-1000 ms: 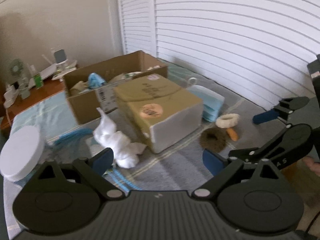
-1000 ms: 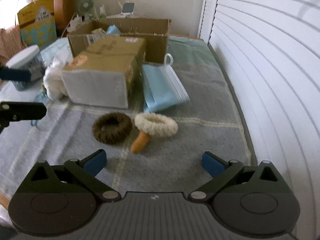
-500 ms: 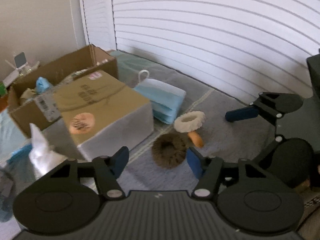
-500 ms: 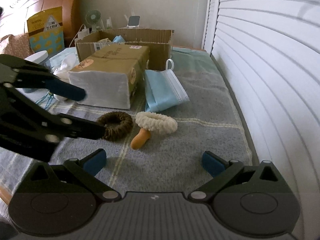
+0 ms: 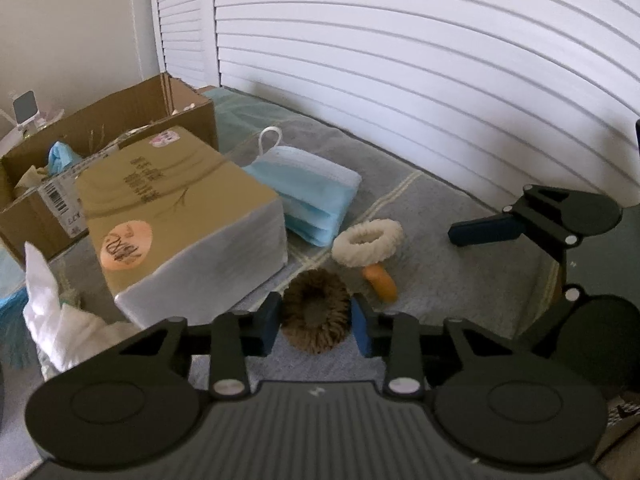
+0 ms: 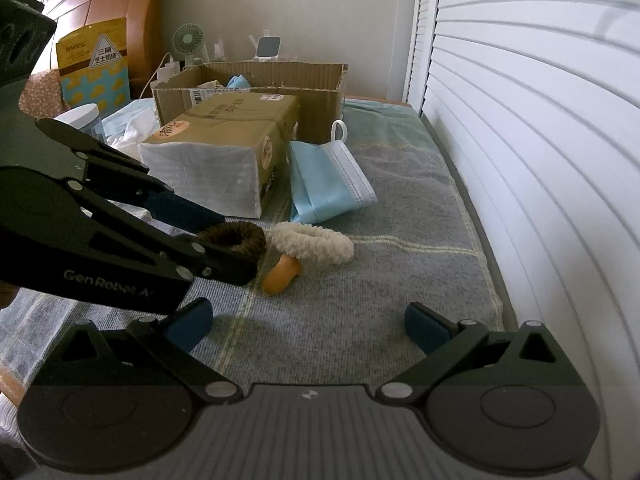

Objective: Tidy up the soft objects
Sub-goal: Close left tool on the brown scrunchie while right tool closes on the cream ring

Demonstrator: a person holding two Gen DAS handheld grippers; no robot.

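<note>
Jaws of the left gripper (image 5: 314,322) have just been closing and now sit clamped on the fuzzy brown ring-shaped scrunchie (image 5: 314,316), blue pads pressing both its sides. Scrunchie lies on the grey-blue woven bed cover (image 5: 440,272), just in front of the tan paper-wrapped tissue pack (image 5: 172,208).

Right gripper (image 6: 306,326): jaws wide apart, nothing between them, hovering over bare cover.

Cream knitted ring scrunchie (image 5: 368,242) is just beside the brown one, resting on a small orange rounded piece (image 5: 382,282). Folded light-blue face masks (image 5: 308,196) lie beyond, against the tissue pack. Open brown cardboard box (image 5: 108,120) stands behind the pack.

Left wrist view only: pad contact on both sides of the brown scrunchie, crumpled white tissue (image 5: 56,320) at left edge, right gripper seen from the side.

Right wrist view only: left gripper from the side, its lower finger hiding the near half of the brown scrunchie; white-lidded clear jar (image 6: 82,120), yellow-and-blue printed bag (image 6: 94,68), small green desk fan (image 6: 188,42), wooden headboard (image 6: 116,4).
</note>
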